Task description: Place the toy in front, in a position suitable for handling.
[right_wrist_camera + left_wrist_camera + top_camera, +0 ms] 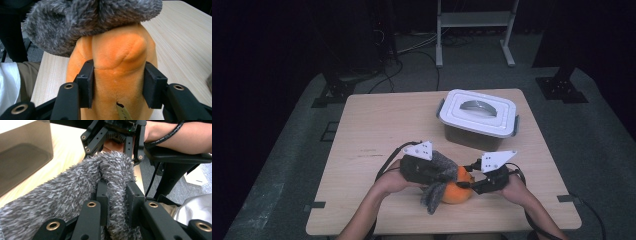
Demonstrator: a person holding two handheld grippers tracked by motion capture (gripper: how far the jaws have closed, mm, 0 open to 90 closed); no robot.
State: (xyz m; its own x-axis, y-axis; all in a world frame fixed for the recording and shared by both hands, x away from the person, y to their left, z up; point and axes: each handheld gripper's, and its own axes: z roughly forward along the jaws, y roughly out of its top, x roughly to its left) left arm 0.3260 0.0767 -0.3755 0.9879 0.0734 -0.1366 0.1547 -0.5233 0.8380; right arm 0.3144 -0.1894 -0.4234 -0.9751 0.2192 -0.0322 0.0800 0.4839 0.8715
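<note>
Orange plush toy (458,192) at table's 6 o'clock edge, upright, with fuzzy grey cloth (439,181) draped over its top and hanging down its 9 o'clock side.

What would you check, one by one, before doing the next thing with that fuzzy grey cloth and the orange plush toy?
1. Left gripper pinches the grey fuzzy cloth: ok, jaws shut on a fold.
2. Right gripper holds the orange plush toy: ok, both pads press its sides.
3. Cloth lies over the toy's top: ok.
4. Toy rests on the table: cannot tell, its underside is hidden.
5. Lidded container stands apart from both grippers: ok.
6. Container lid is on: ok, though it blocks putting anything inside.
</note>
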